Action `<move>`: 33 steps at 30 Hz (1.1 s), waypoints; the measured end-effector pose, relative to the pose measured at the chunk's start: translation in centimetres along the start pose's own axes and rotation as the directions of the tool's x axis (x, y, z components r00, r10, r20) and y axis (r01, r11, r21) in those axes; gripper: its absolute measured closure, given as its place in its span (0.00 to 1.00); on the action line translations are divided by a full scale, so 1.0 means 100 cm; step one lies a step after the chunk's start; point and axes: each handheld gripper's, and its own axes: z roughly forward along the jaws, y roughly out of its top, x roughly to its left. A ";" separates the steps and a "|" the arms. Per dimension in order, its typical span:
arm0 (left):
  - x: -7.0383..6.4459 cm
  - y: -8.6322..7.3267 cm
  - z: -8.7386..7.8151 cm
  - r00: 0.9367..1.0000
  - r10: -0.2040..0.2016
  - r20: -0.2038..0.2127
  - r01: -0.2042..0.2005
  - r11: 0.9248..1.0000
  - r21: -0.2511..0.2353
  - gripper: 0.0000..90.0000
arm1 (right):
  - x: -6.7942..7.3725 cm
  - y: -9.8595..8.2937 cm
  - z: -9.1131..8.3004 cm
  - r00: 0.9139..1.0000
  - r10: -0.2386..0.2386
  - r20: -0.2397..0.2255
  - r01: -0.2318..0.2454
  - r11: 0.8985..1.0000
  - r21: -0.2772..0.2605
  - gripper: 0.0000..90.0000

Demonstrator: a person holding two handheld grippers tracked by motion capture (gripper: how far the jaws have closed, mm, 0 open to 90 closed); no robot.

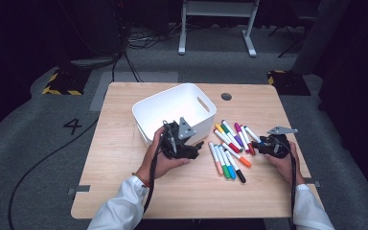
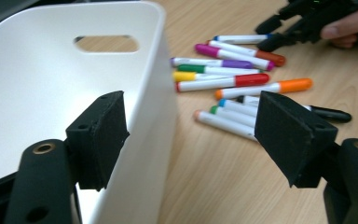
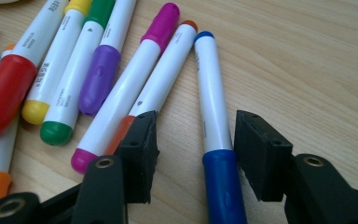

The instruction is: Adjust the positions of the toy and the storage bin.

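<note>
Where right claw (image 3: pixel 193 149) straddles blue marker (image 3: pixel 213 116) (jaws apart)

Right tongs (image 1: pixel 263 142) reach the markers (image 1: pixel 230 146) beside the white bin (image 1: pixel 172 103).

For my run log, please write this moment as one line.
right gripper: open, fingers around blue marker | left gripper: open, at white bin wall
</note>
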 end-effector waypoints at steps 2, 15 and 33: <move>0.012 -0.002 -0.002 0.999 -0.042 -0.014 0.042 0.999 0.029 0.36 | 0.000 0.000 0.000 1.000 -0.008 -0.005 0.008 1.000 0.006 0.56; 0.041 -0.020 -0.001 0.999 -0.020 0.046 0.010 0.976 0.217 0.88 | -0.001 0.000 0.002 1.000 -0.010 0.012 0.010 1.000 0.010 0.60; 0.062 -0.075 -0.083 0.948 0.100 0.302 -0.178 0.954 0.241 0.94 | -0.004 0.001 0.004 1.000 -0.011 -0.005 0.011 1.000 0.005 0.70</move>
